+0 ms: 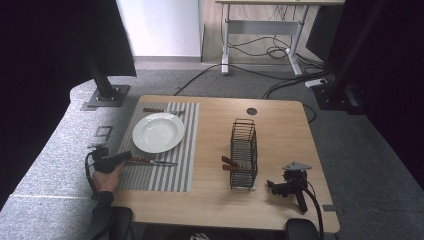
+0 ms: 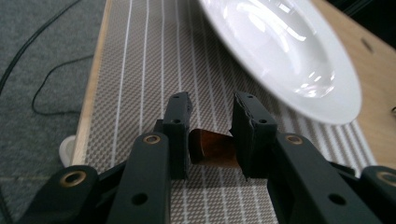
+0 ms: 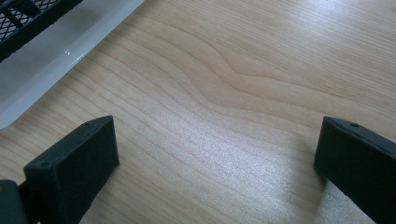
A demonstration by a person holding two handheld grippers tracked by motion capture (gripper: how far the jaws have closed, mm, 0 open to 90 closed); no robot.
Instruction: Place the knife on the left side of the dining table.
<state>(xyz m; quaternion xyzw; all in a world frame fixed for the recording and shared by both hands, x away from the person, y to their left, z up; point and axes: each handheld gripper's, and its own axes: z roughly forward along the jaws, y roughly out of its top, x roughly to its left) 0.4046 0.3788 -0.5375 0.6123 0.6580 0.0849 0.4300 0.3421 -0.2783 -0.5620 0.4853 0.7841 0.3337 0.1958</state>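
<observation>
I read this as the set-down step of laying a place. The left tool (image 1: 126, 156) is clenched on the brown handle (image 2: 212, 150) of the knife (image 1: 156, 162), which spans the gap between its jaws in the left gripper view. The knife is low over the striped mat (image 1: 165, 176), or already on it, just on my side of the plate (image 1: 157, 132). I cannot tell whether the blade touches the plate's rim.

The knife's long axis runs across the bench (image 1: 280, 125), roughly parallel to its near edge. The handle is at the left in the tool and the blade points right, toward the basket (image 1: 244, 145).

Next I would make sure the knife lies flat on the mat, then ease the jaws apart and draw the tool straight back off the handle without dragging it. Lifting too soon could skew the knife or knock the plate.

The right tool (image 1: 274, 186) is released, with its jaws wide apart over bare wood. It sits near the corner of the basket, well placed to fetch one of the brown-handled pieces (image 1: 230, 164) there. Another piece (image 1: 152, 110) already lies on the far side of the plate.
</observation>
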